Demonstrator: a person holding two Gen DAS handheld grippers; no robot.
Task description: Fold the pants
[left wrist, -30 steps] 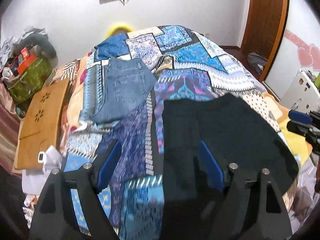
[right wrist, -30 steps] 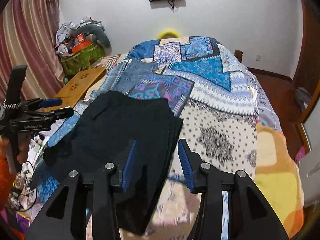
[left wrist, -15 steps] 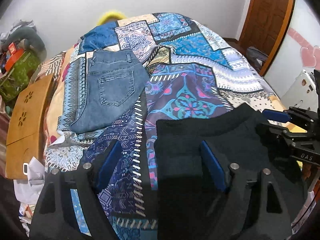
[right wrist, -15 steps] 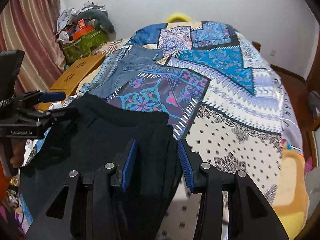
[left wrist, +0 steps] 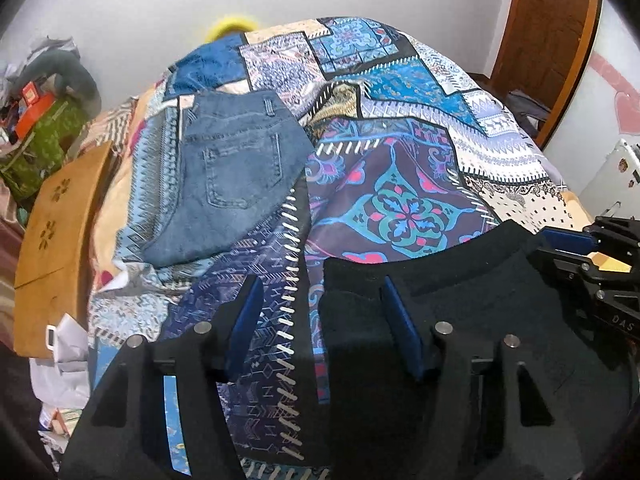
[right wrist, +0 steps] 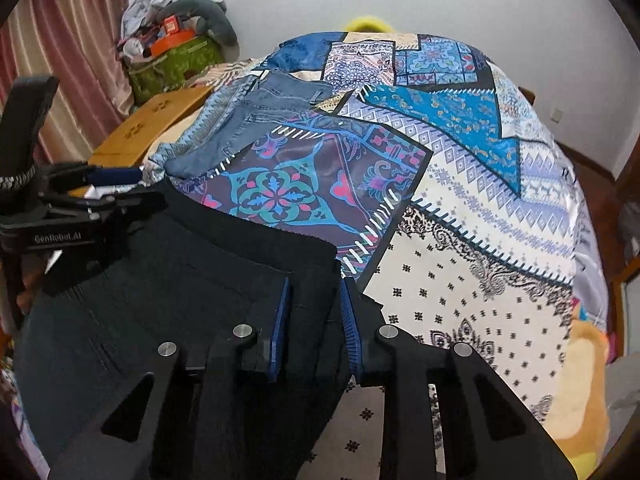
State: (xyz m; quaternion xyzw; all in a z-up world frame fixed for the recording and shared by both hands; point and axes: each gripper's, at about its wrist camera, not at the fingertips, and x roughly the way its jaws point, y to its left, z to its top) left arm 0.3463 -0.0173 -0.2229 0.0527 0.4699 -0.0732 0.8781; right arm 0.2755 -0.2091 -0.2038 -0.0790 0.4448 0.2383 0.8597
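As both hand-held grippers' jaws close, right hand-held gripper [right wrist: 314,312] nips black pants [right wrist: 192,280] corner near bed [right wrist: 480,280] edge; left hand-held gripper [left wrist: 320,312] half-open astride the opposite corner: fold lift next.

Two pairs of pants lie on the patchwork bedspread [left wrist: 404,92]: one black pair [right wrist: 192,280] at its near edge and one folded blue denim pair [left wrist: 232,180] farther up. Two grippers, left [left wrist: 322,320] and right [right wrist: 314,320], reach over the bedspread's near edge. One wooden board [left wrist: 56,236] lies beside the bedspread.
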